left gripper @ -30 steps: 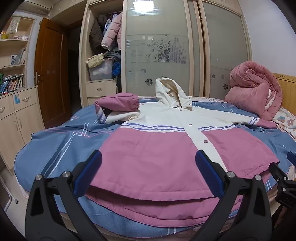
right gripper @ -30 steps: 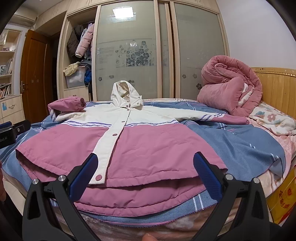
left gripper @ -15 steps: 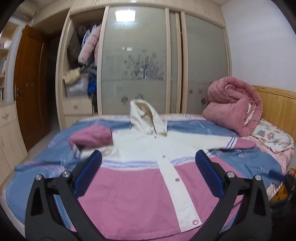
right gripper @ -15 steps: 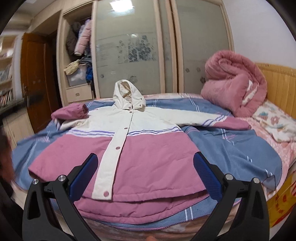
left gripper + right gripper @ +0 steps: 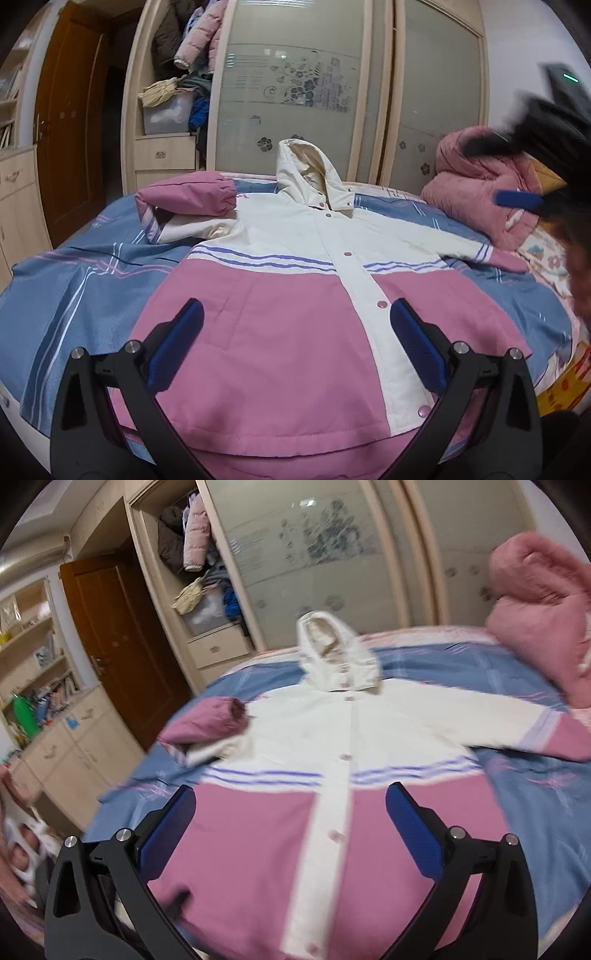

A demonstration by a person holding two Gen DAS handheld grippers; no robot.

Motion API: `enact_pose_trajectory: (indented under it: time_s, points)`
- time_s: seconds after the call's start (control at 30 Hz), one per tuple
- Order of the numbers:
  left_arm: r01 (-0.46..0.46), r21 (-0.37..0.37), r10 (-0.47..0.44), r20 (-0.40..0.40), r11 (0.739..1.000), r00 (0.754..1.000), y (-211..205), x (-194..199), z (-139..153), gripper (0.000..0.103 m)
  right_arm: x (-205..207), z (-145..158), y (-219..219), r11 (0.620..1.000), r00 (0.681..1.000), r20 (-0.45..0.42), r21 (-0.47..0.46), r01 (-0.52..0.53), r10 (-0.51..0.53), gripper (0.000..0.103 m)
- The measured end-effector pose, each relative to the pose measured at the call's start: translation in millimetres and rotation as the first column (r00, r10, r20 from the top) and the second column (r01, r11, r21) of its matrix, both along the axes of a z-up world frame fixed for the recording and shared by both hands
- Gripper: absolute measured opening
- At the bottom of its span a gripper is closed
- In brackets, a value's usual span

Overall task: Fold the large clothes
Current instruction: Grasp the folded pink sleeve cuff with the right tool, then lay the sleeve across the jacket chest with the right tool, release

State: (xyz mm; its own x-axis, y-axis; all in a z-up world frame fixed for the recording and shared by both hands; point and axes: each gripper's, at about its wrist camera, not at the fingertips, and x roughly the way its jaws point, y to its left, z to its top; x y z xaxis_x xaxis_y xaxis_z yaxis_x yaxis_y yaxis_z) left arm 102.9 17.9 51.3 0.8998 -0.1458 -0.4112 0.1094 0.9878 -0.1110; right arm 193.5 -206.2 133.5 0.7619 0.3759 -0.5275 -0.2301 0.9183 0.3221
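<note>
No words, brands or numbers can be read in either view. The frosted wardrobe door (image 5: 295,88) carries a floral pattern with a block of faint lines beside it, possibly lettering, but too blurred to make out. A small blue sticker (image 5: 72,722) on the cabinet front is illegible too.

Most of the bed (image 5: 66,280) is being covered by the spread jacket (image 5: 280,332). Free blue blanket is being left on both sides of the jacket body. The left sleeve (image 5: 184,201) is being kept folded back, bulging near the shoulder. The far right corner is being blocked by a rolled pink quilt (image 5: 480,192). The wardrobe (image 5: 306,92) is being met just behind the hood (image 5: 306,173).
</note>
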Motion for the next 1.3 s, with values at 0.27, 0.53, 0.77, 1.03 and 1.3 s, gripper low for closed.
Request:
enact_pose_trajectory:
  time_s: [0.27, 0.53, 0.77, 1.03, 1.3]
  points:
    - [-0.018, -0.036, 0.017, -0.038, 0.999, 0.999, 19, 18, -1, 0.101, 141, -12, 90, 0.974, 0.953, -0.206, 0.096, -0.208, 0.223, 0.093]
    - [-0.064, -0.067, 0.059, -0.077, 0.996, 0.995, 45, 39, -7, 0.101, 261, -58, 167, 0.947, 0.89, -0.329, 0.171, -0.274, 0.316, 0.066]
    - [-0.078, -0.083, 0.072, -0.078, 0.994, 0.994, 54, 46, -7, 0.101, 324, -70, 206, 0.955, 0.894, -0.339, 0.15, -0.257, 0.294, 0.056]
    - [-0.079, -0.076, 0.073, -0.067, 0.994, 0.995, 52, 50, -5, 0.101, 324, -49, 241, 0.924, 0.877, -0.295, 0.155, -0.349, 0.381, 0.009]
    - [-0.053, -0.07, 0.05, -0.051, 0.996, 0.997, 45, 49, 0, 0.101, 292, 47, 207, 0.951, 0.951, -0.047, 0.059, -0.303, 0.306, 0.008]
